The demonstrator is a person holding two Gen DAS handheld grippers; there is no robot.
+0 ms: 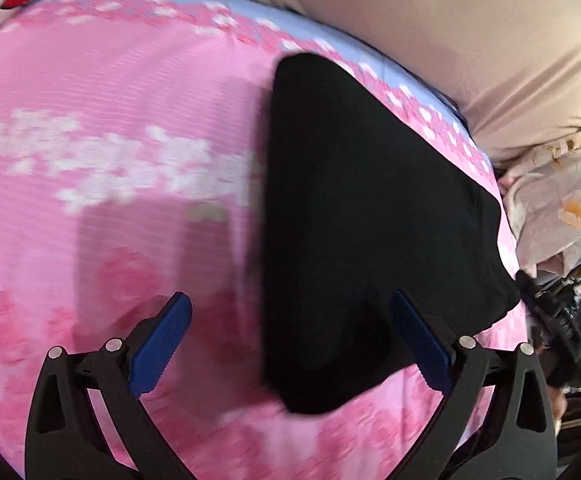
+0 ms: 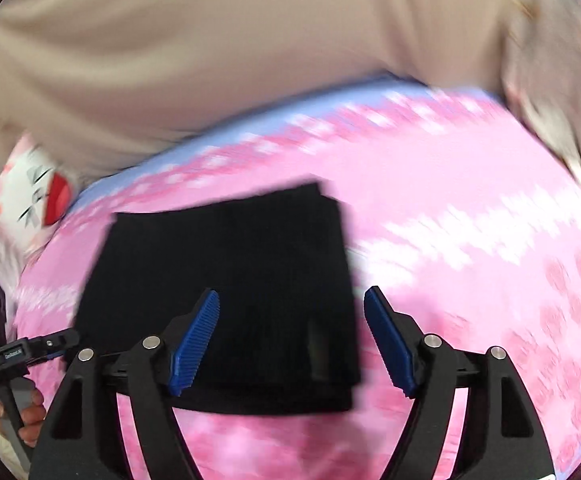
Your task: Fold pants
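The black pants [image 1: 370, 220] lie folded into a compact block on the pink flowered bedspread [image 1: 110, 100]. In the left wrist view my left gripper [image 1: 290, 304] hangs open above the block's near left edge, with nothing between its blue pads. In the right wrist view the pants [image 2: 226, 272] lie flat just ahead of my right gripper [image 2: 292, 300], which stands open over their near right corner and holds nothing. The other hand-held gripper [image 2: 38, 346] shows at the pants' left edge, with a hand on its grip.
A beige cushion or headboard [image 1: 430, 20] runs along the far side of the bed. A light flowered cloth [image 1: 562, 200] and dark clutter [image 1: 570, 320] sit off the bed's right edge. A white and red pillow [image 2: 38, 196] lies at the far left.
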